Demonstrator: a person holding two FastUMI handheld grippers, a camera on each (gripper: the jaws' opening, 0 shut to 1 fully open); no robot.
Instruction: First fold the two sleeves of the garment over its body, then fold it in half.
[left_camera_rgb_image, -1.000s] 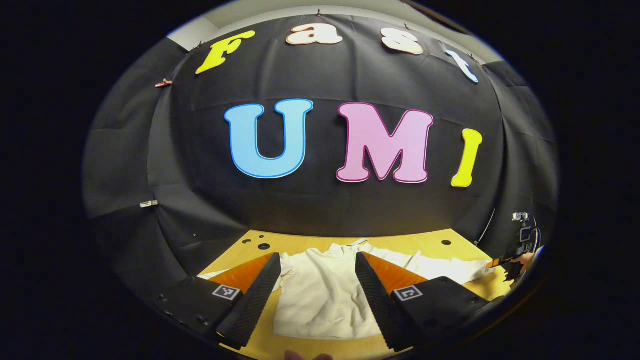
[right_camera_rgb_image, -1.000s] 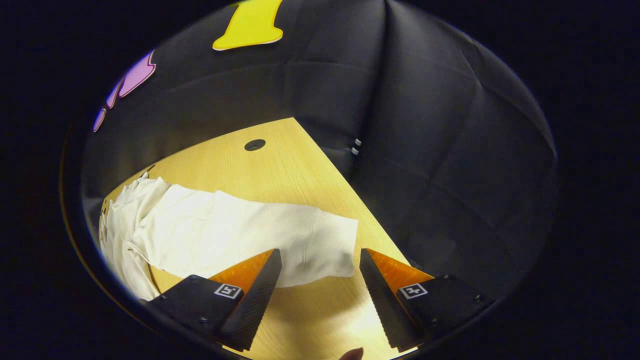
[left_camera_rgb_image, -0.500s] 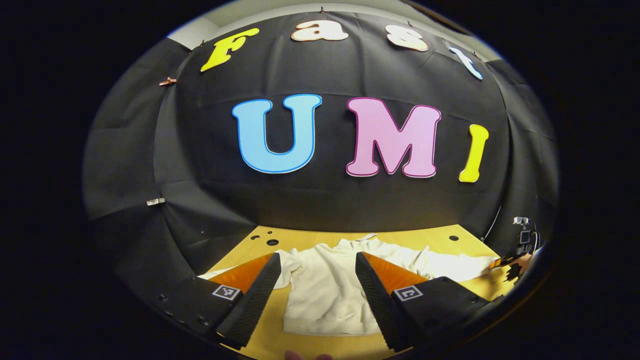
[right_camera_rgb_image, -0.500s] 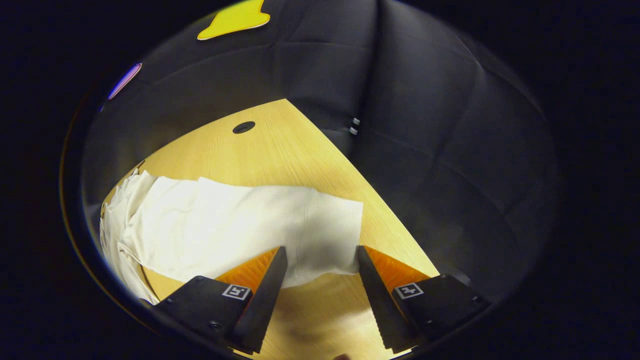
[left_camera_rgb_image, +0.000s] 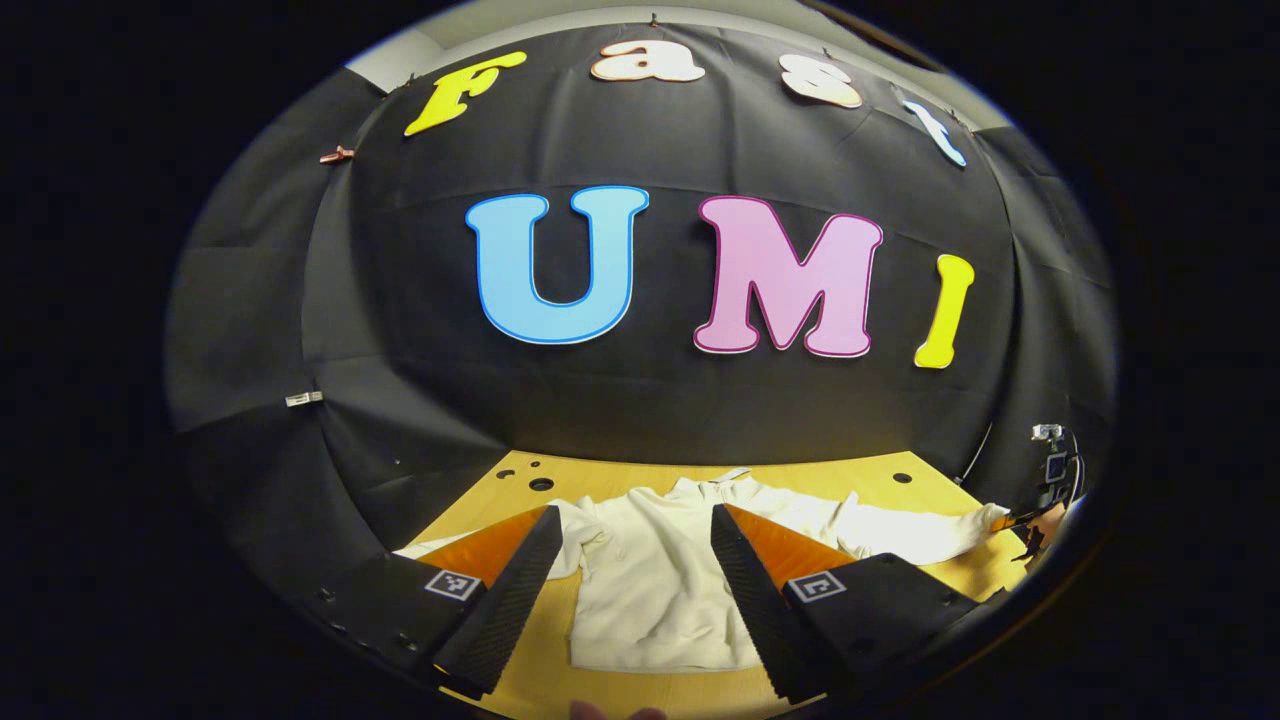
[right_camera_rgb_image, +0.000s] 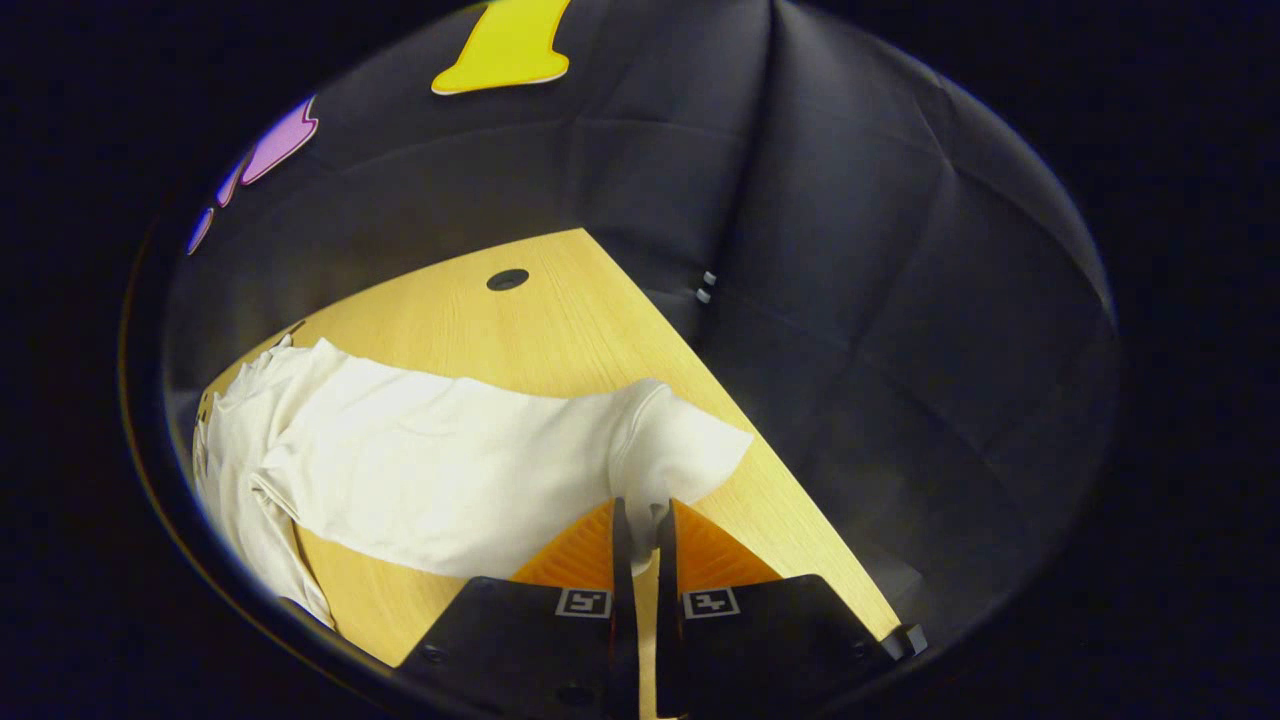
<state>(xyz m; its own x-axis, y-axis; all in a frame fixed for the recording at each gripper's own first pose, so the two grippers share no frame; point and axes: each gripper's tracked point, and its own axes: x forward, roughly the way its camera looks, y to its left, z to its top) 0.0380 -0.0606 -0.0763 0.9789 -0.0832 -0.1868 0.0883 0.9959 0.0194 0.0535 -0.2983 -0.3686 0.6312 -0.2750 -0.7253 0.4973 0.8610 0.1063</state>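
The right claw (right_camera_rgb_image: 640, 520) is closed on the sleeve (right_camera_rgb_image: 660, 450) cuff at lower centre, left claw (left_camera_rgb_image: 630, 560) open, so next the sleeve should go over the body (left_camera_rgb_image: 650, 590).

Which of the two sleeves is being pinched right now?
The sleeve at the table's corner: the right gripper has shut on its cuff. The left gripper hovers open over the garment's body.

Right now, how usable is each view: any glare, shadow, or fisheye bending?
Left gripper view: evenly lit, sharp; fisheye bows the table edge and squeezes the garment low. Right gripper view: dimmer toward the rim, soft shadow under the sleeve, no glare; the right gripper is sharp.
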